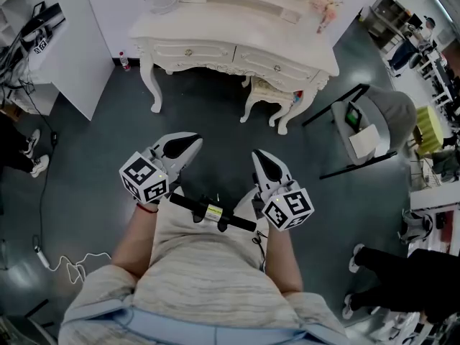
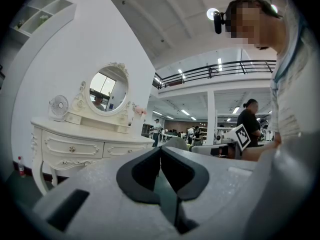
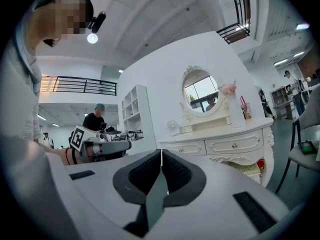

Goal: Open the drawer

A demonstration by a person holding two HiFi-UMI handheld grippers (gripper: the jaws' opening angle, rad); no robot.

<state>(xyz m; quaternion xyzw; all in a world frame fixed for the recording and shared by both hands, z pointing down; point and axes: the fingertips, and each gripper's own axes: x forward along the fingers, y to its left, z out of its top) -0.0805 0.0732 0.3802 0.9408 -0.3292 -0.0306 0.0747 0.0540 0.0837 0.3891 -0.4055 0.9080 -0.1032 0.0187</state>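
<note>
Head view: left claw (image 1: pixel 192 142) and right claw (image 1: pixel 258 155) are held closed and empty, well apart from the bench (image 1: pixel 215 33), whose drawers (image 1: pixel 189 52) are shut.

- dark grey floor (image 1: pixel 215 113) across the whole room
- plain white wall (image 2: pixel 75 49) on the far side
- cream dressing table (image 1: pixel 237 34) against that wall, with an oval mirror (image 2: pixel 107 90) on top
- small cream stool (image 1: pixel 267 90) tucked under the table's right end
- white cabinet (image 1: pixel 65 49) at the far left
- grey chair (image 1: pixel 392 110) on the right
- railed balcony (image 2: pixel 215 70) and strip ceiling lights (image 2: pixel 189 112) far off
</note>
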